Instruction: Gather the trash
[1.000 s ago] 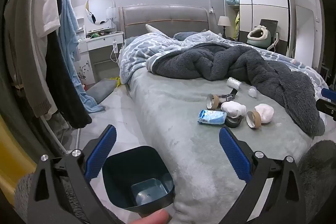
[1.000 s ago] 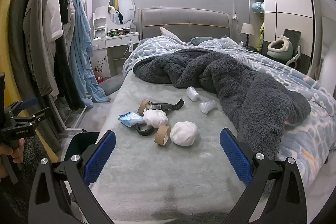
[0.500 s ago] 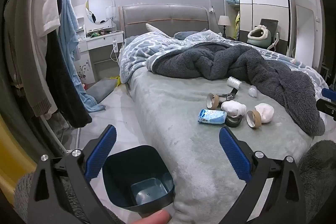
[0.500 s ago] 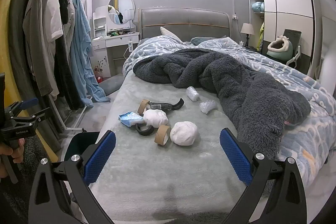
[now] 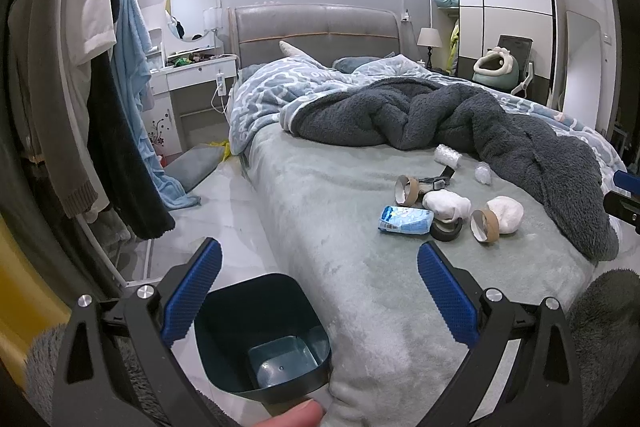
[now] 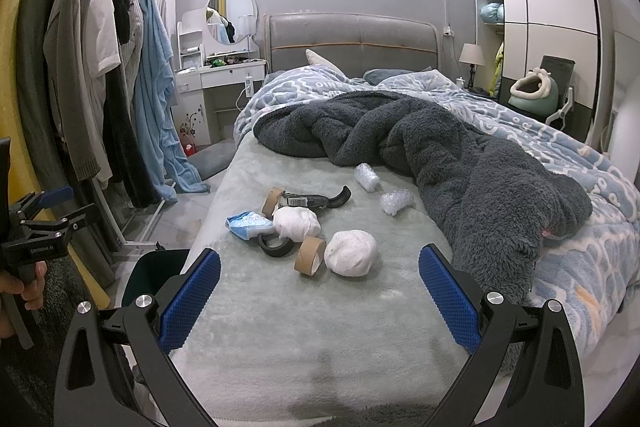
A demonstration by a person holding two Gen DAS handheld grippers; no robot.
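Note:
Trash lies on the grey-green bed sheet [image 6: 304,323]: a white paper wad [image 6: 351,258], a second wad [image 6: 297,223], a cardboard tape core [image 6: 309,255], a black tape ring [image 6: 275,245], a blue-white packet [image 6: 248,224], a second core [image 6: 272,199], a black curved piece [image 6: 320,200] and two bubble-wrap bits [image 6: 367,177]. A dark teal bin [image 5: 260,339] stands on the floor by the bed corner. My left gripper [image 5: 318,297] is open above the bin. My right gripper [image 6: 319,301] is open, short of the trash.
A dark fleece blanket [image 6: 440,147] and blue patterned duvet [image 6: 580,187] cover the bed's right side. A clothes rack [image 6: 100,87] with hanging clothes stands left of the bed. A dressing table [image 6: 220,75], wardrobe [image 6: 552,27] and headboard [image 6: 352,39] stand beyond.

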